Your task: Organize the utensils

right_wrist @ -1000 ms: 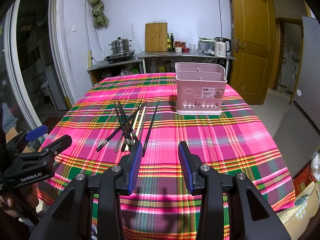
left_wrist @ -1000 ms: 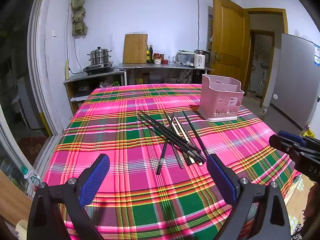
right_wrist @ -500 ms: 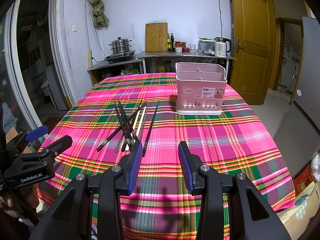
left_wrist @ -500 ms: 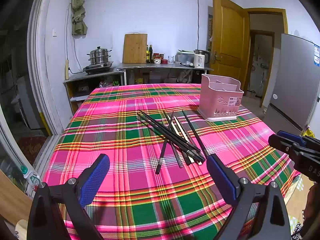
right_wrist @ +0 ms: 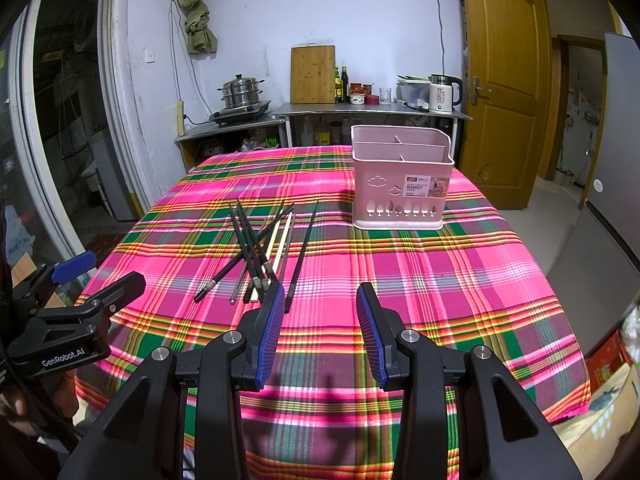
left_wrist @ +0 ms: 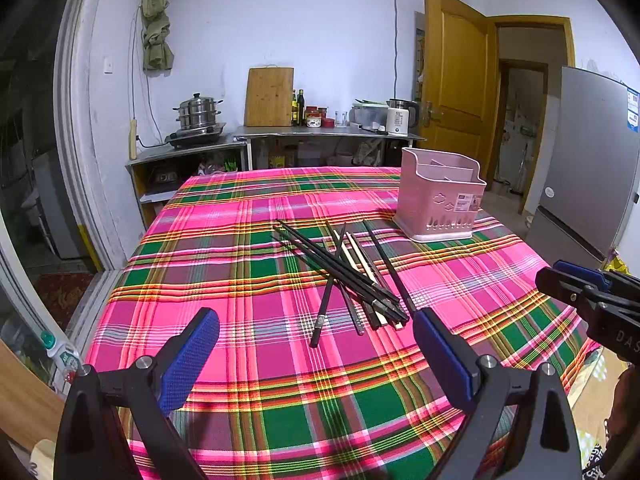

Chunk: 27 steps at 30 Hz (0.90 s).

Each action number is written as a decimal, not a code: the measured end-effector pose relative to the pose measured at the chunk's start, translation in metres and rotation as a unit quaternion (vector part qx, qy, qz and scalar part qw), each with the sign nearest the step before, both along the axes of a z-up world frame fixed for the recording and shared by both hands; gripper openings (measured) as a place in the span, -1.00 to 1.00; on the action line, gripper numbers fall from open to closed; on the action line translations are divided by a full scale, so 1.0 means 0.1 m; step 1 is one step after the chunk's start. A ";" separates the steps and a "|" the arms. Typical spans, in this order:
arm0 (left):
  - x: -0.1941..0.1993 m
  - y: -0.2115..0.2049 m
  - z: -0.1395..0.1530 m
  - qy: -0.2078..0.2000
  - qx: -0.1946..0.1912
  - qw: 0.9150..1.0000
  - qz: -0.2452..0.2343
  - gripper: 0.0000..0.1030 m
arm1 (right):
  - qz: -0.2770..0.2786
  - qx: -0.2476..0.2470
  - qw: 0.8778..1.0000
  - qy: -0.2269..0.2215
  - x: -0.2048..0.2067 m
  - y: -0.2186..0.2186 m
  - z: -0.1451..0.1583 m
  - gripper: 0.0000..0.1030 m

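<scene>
Left tongs [left_wrist: 316, 336] gape wide, right tongs [right_wrist: 320, 308] narrower, both empty.

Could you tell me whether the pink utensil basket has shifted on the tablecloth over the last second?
No. The pink utensil basket sits on the same plaid stripes of the tablecloth as before, beside the chopsticks.

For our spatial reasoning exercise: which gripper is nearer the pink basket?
Right. The right gripper faces the pink basket straight ahead; the left gripper sits farther left, basket off diagonally.
</scene>
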<state>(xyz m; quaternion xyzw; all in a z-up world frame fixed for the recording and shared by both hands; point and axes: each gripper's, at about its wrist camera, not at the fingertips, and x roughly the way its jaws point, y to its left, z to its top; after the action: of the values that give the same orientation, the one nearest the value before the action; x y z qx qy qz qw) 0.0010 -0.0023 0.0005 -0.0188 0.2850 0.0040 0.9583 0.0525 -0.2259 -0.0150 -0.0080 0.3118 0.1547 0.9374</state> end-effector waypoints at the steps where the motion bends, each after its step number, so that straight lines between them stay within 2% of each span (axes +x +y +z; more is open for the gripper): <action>1: 0.00 0.00 0.00 0.000 0.000 1.000 0.000 0.91 | 0.000 0.000 1.000 0.000 0.00 0.00 0.00 -0.25; 27: -0.02 -0.02 0.01 0.001 0.000 1.000 0.000 0.91 | 0.000 0.000 1.000 0.000 0.00 0.01 -0.01 -0.25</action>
<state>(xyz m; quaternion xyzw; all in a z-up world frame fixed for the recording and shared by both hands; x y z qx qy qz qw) -0.0012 -0.0045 0.0017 -0.0190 0.2861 0.0041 0.9580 0.0525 -0.2249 -0.0157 -0.0084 0.3118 0.1549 0.9374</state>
